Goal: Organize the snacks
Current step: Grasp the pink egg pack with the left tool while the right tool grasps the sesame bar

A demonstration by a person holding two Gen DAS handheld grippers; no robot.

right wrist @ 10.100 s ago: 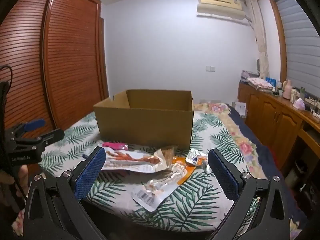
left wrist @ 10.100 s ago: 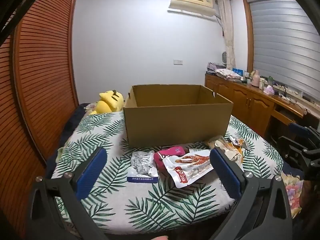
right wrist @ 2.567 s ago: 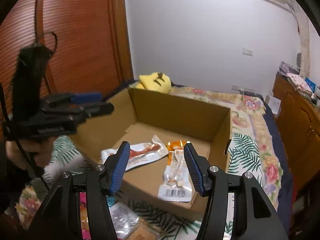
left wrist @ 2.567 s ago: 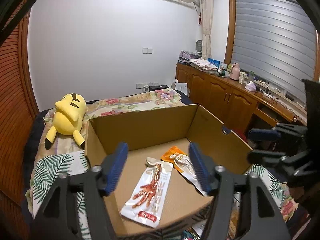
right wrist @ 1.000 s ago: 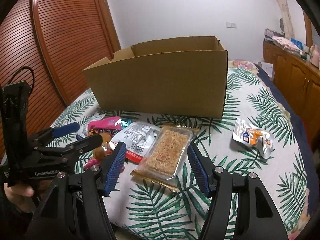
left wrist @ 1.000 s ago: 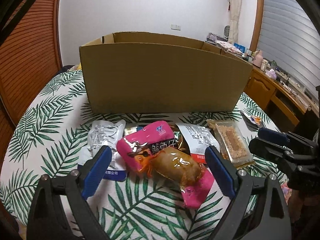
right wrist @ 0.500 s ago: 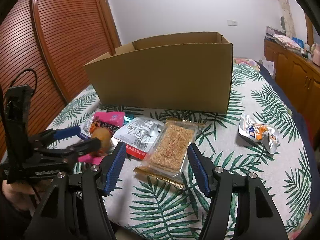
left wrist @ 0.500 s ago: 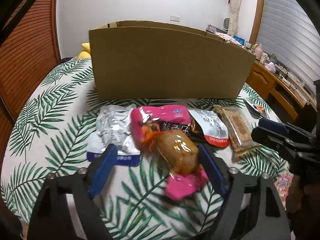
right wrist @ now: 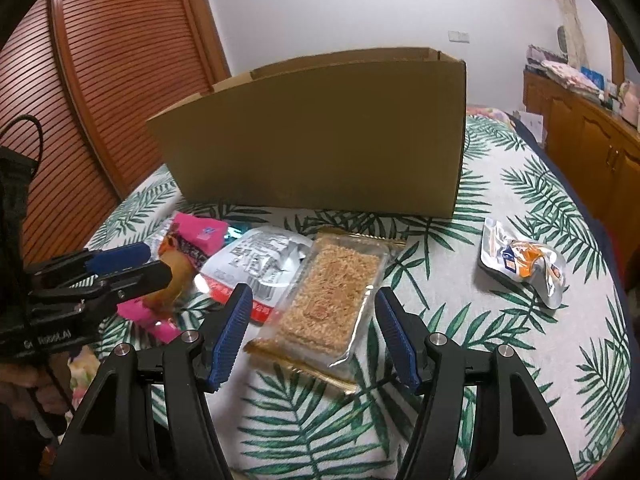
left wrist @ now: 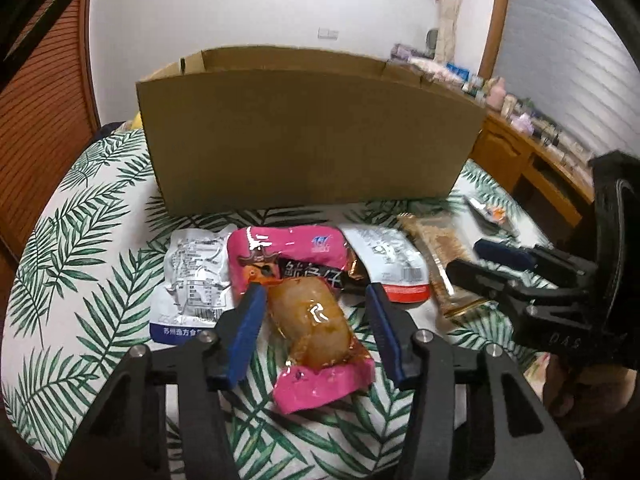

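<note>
1. Change of position: a few seconds earlier both grippers hang over the open cardboard box [left wrist: 308,128], with two packets lying on its floor. Both now point down at the snacks left on the leaf-print tablecloth [left wrist: 80,248] in front of the box.

2. Left gripper [left wrist: 314,304]: a second ago its jaws stand wide either side of the pink packet [left wrist: 304,280]. They are now closing, with the packet's clear window and brown contents between the blue pads. The left pad looks close against the packet's edge; a gap shows at the right pad. No grasp is made yet.

3. Right gripper [right wrist: 314,312]: its jaws stand partly apart, unchanged over the last second, and hold nothing. The gripper has come lower over the cracker packet [right wrist: 332,292], which lies flat between the pads, its gold-sealed near end toward the camera. The pads do not touch it.

4. Location of remaining goods: the pink packet overlaps a silver packet with a blue strip [left wrist: 192,280] on its left and a silver packet with a red strip [left wrist: 388,268] on its right. A crumpled silver and orange pouch [right wrist: 524,260] lies apart, on the right of the cloth.

5. Assessment: the task appears to be in a second round of pick-ups. The left-hand grasp is imminent; the right hand is placed to follow. In judgement, lifting the pink packet may drag the overlapped silver packets.
</note>
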